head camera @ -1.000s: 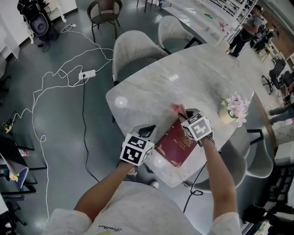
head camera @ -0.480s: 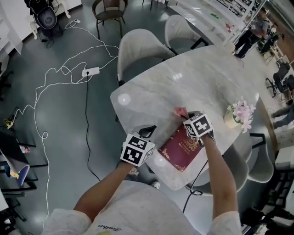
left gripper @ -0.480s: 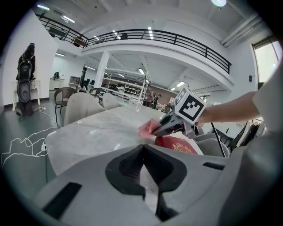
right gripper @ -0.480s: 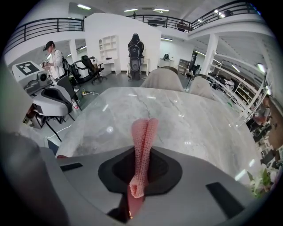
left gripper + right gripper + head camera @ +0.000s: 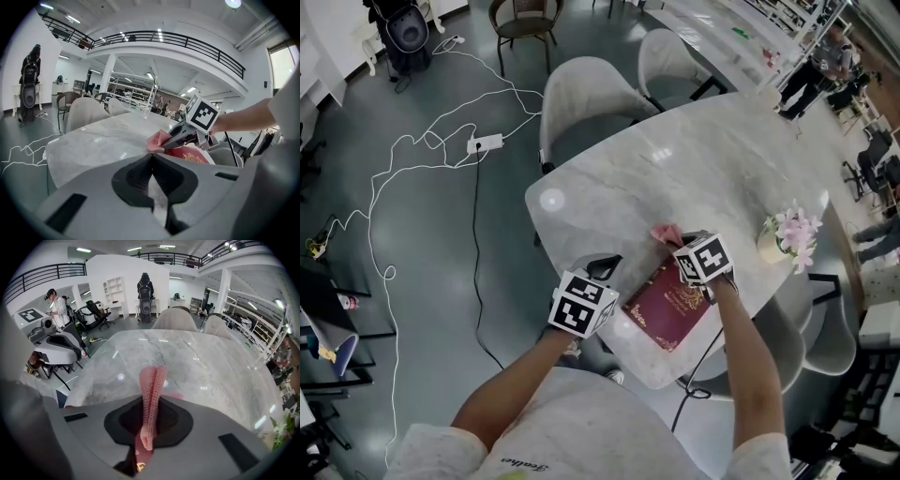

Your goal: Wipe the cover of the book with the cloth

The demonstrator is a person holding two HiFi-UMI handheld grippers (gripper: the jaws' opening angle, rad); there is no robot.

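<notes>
A dark red book (image 5: 668, 302) with a gold emblem lies near the front edge of the marble table (image 5: 694, 150). My right gripper (image 5: 680, 246) hovers over the book's far end, shut on a pink cloth (image 5: 664, 232) that sticks out past its tips. In the right gripper view the cloth (image 5: 152, 380) stands folded between the jaws of the right gripper (image 5: 151, 401), with the book (image 5: 139, 453) just below. The left gripper (image 5: 605, 266) rests at the table edge left of the book, shut with nothing in it. From the left gripper (image 5: 152, 157) I see cloth (image 5: 157, 139) and book (image 5: 191, 155).
A small vase of pink flowers (image 5: 783, 232) stands on the table to the right. Grey chairs (image 5: 591, 94) (image 5: 675, 56) sit at the far side. Cables and a power strip (image 5: 483, 144) lie on the floor at left. A person (image 5: 806, 56) stands far off.
The right gripper with the cloth has shifted only slightly over the book's far end. The left gripper has stayed beside the book.
</notes>
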